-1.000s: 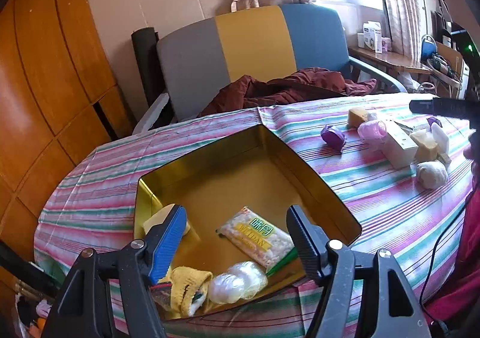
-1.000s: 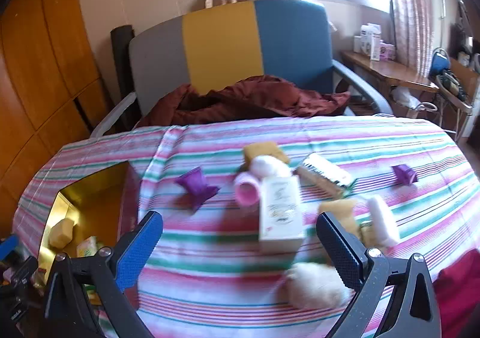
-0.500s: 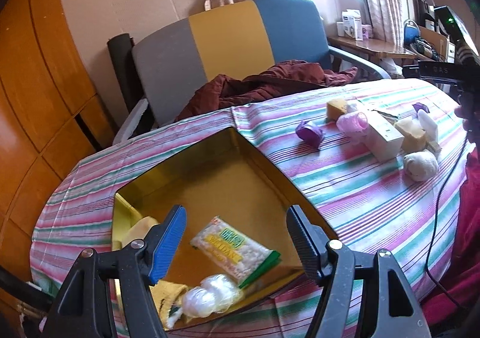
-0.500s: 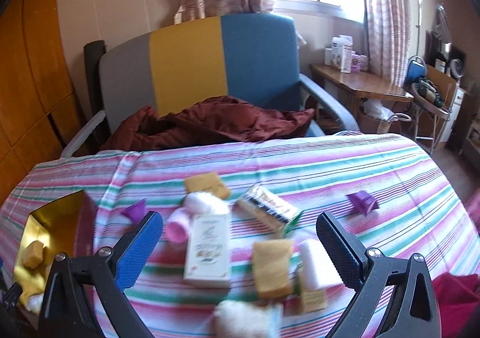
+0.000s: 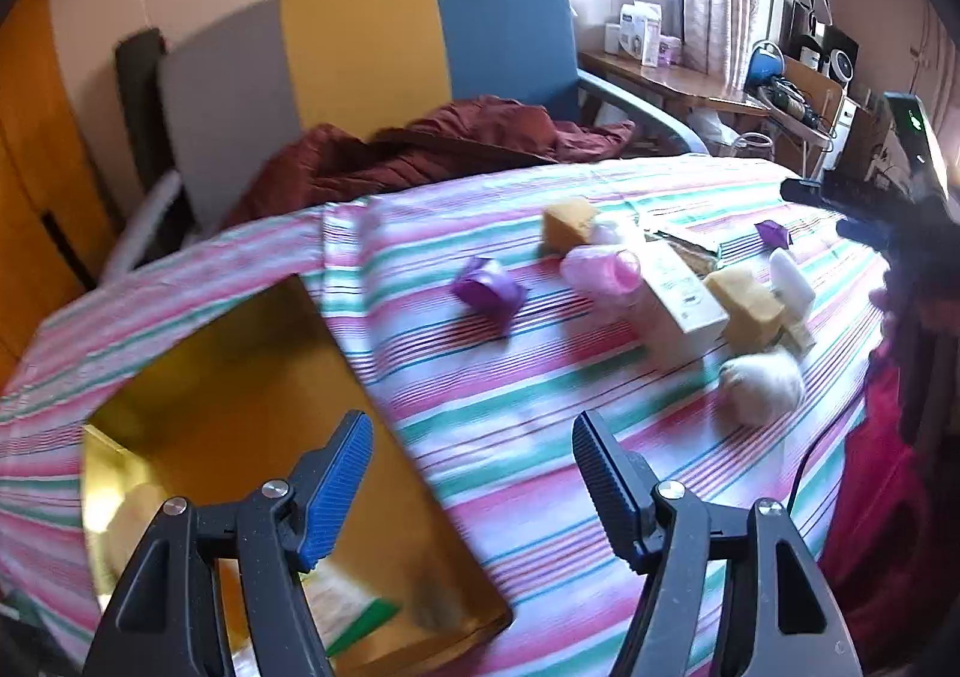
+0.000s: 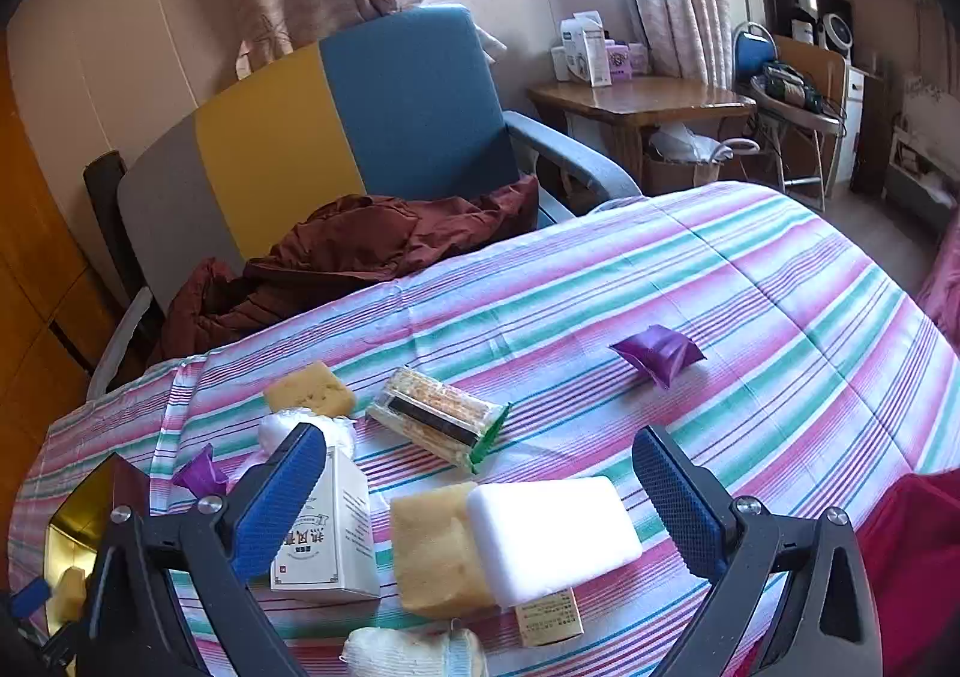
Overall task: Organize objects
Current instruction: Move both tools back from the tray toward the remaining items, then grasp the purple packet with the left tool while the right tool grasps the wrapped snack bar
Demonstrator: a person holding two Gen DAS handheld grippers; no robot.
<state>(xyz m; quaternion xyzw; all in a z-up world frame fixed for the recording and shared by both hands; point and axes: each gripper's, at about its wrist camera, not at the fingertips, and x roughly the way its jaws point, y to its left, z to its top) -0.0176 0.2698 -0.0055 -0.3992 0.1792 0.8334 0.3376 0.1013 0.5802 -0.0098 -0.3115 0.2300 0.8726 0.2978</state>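
The left hand-held gripper point(image 5: 468, 467) hangs with its fingers spread and nothing between them, above the near right edge of a gold tin point(image 5: 240, 425) and the striped cloth of the tabletop point(image 5: 540, 419). Inside the tin, low in the left wrist view, a pale packet with a green end point(image 5: 354, 611) lies on the floor of the tin, and a blurred pale lump point(image 5: 129, 521) sits by its left wall.

Beyond the tin, on the cloth, a purple wrapper point(image 5: 489, 287) lies alone. Just beyond it is a cluster — a pink roller point(image 5: 600, 269), a white carton point(image 5: 678, 299), a yellow sponge point(image 5: 747, 308) and a white fluffy ball point(image 5: 762, 386) nearest the edge.

The right hand-held gripper point(image 6: 480, 503) is also spread wide and empty, poised over a white foam block point(image 6: 552, 533) that leans on a yellow sponge point(image 6: 435, 551). The white carton point(image 6: 330, 539) stands just left of the sponge, behind the blue left finger point(image 6: 279, 503). A small tan box point(image 6: 549, 623) peeks out below the foam block, and a white knitted bundle point(image 6: 414, 653) lies at the bottom edge.

Farther out lie a clear pack of crackers point(image 6: 438, 419), another yellow sponge point(image 6: 309, 392) and a second purple wrapper point(image 6: 657, 353), well apart on the right. The gold tin point(image 6: 84, 515) shows at the far left — a corner only.

Behind the tabletop stands an armchair point(image 6: 336, 119) with a dark red jacket point(image 6: 348, 251) heaped on its seat.
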